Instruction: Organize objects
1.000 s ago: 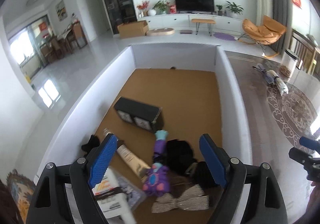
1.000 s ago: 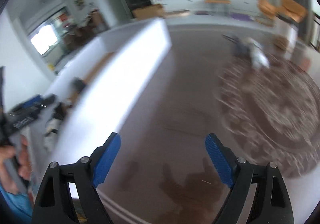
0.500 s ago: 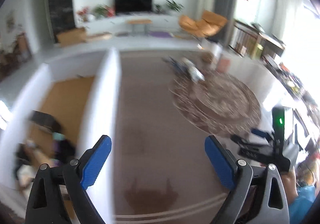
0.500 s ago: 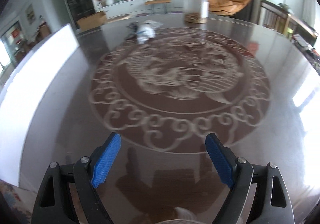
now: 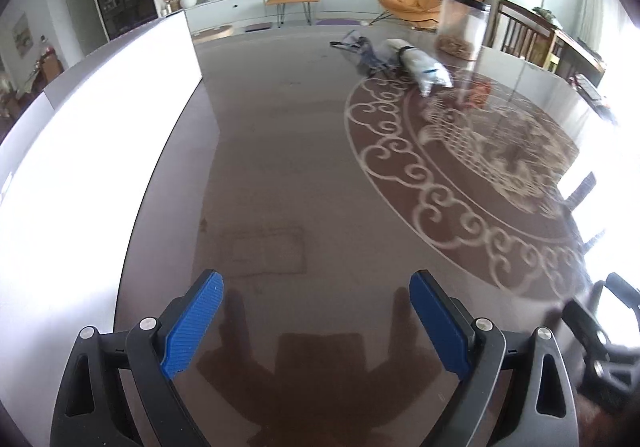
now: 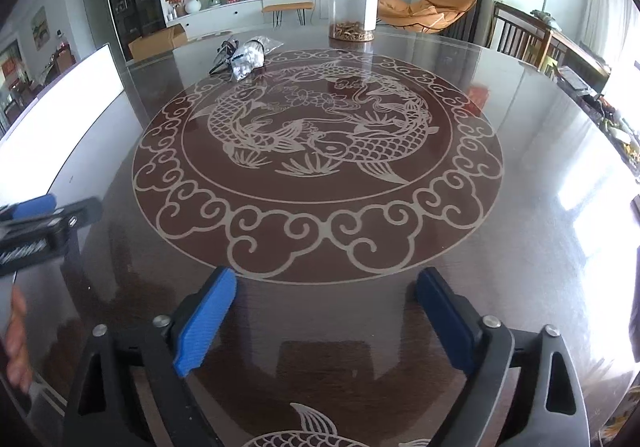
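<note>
Both tongs hang over the big glossy table [image 6: 520, 207] with their blue pads spread wide and nothing between them. The left gripper [image 5: 316, 321] sits near the table's left side, just beside the tall white wall of the box [image 5: 80, 151] that lines that edge. The right gripper's [image 6: 326, 321] jaws have just been opening further, and it faces the round fish pattern [image 6: 316, 143] in the middle of the tabletop, which is bare and leaves plenty of room to move in.

The loose things lie well away at the far side: one crumpled clear plastic bag [image 6: 250, 55] with something pale and dark inside, and one tall clear jar [image 6: 352, 9] with a dark lid and brownish bits at its bottom, standing upright near the far rim. Bag and jar are apart from each other.

At the left edge of the right view the other tong's blue tip and a hand [image 6: 18, 343] show.
</note>
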A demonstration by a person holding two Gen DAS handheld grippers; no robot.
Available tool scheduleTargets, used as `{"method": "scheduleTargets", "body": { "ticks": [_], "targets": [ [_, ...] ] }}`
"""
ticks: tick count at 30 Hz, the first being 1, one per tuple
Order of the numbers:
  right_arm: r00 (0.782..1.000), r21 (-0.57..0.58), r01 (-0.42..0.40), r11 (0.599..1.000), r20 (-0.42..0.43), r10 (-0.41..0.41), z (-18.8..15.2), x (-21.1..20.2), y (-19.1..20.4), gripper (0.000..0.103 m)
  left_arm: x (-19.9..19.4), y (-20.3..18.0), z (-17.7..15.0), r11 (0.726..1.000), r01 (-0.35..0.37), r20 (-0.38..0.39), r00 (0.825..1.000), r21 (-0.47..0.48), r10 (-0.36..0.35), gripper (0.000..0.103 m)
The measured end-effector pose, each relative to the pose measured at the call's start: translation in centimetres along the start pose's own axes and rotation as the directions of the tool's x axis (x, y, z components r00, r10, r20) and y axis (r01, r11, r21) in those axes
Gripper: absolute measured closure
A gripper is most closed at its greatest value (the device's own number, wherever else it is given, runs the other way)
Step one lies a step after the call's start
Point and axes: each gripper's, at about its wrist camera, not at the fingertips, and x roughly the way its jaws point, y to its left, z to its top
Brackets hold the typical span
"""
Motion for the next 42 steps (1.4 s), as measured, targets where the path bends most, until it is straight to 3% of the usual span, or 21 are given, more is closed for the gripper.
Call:
{"method": "scheduleTargets", "body": {
  "ticks": [10, 14, 17, 20, 23, 26, 27, 28, 32, 38, 41, 42],
  "targets": [
    [1.0, -0.003, -0.003, 1.0, -0.022, 0.003, 0.5, 0.4, 0.1, 0.0, 1.6, 1.9, 1.2, 0.999, -0.007, 0.033, 0.999, -0.049, 0.009, 0.001],
    [0.994, -0.049, -0.091, 0.995, -0.066, 0.087, 5.4, 3.7, 1.0, 0.0, 1.5, 1.8, 1.1, 0.999, -0.007, 0.028, 1.0, -0.045, 0.008, 0.0],
    [0.987, -0.05, -0.159, 0.986, 0.01, 0.16, 11.4, 5.4, 1.7, 0.001, 1.6, 1.8, 1.1, 0.999, -0.007, 0.029, 1.0, -0.044, 0.009, 0.0],
    [0.977, -0.081, -0.204, 0.976, 0.041, 0.208, 17.3, 7.9, 3.5, 0.009, 1.6, 1.8, 1.1, 0.999, -0.006, 0.029, 1.0, -0.044, 0.008, 0.0],
    [0.973, -0.119, -0.23, 0.966, -0.028, 0.228, 21.5, 11.8, 6.2, 0.019, 1.6, 1.8, 1.1, 0.999, -0.007, 0.029, 1.0, -0.044, 0.008, 0.0],
    [0.974, -0.135, -0.22, 0.966, -0.087, 0.209, 23.1, 15.5, 7.6, 0.045, 1.5, 1.8, 1.1, 0.999, -0.007, 0.029, 1.0, -0.044, 0.008, 0.0],
    [0.973, -0.133, -0.218, 0.967, -0.101, 0.206, 23.1, 16.3, 7.5, 0.062, 1.5, 1.8, 1.1, 0.999, -0.006, 0.029, 1.0, -0.044, 0.008, 0.0],
    [0.977, -0.138, -0.207, 0.968, -0.072, 0.199, 22.9, 16.0, 7.3, 0.066, 1.5, 1.8, 1.1, 0.999, -0.006, 0.028, 1.0, -0.044, 0.008, 0.0],
    [0.981, -0.097, -0.194, 0.976, -0.043, 0.191, 20.9, 14.5, 4.0, 0.066, 1.7, 1.8, 1.2, 0.999, -0.006, 0.029, 1.0, -0.044, 0.008, 0.0],
    [0.995, -0.046, -0.09, 0.995, 0.032, 0.092, 12.1, 8.7, -2.5, 0.066, 1.9, 1.7, 1.2, 0.999, -0.006, 0.028, 1.0, -0.043, 0.008, 0.0],
    [0.998, -0.028, -0.039, 0.999, 0.047, 0.04, 8.9, 6.7, -3.9, 0.056, 1.8, 1.7, 1.2, 0.999, -0.008, 0.027, 1.0, -0.046, 0.009, 0.0],
    [0.998, -0.02, -0.041, 0.999, 0.039, 0.042, 8.4, 6.5, -4.1, 0.037, 1.8, 1.7, 1.2, 0.999, -0.009, 0.026, 1.0, -0.046, 0.011, 0.0]
  ]
}}
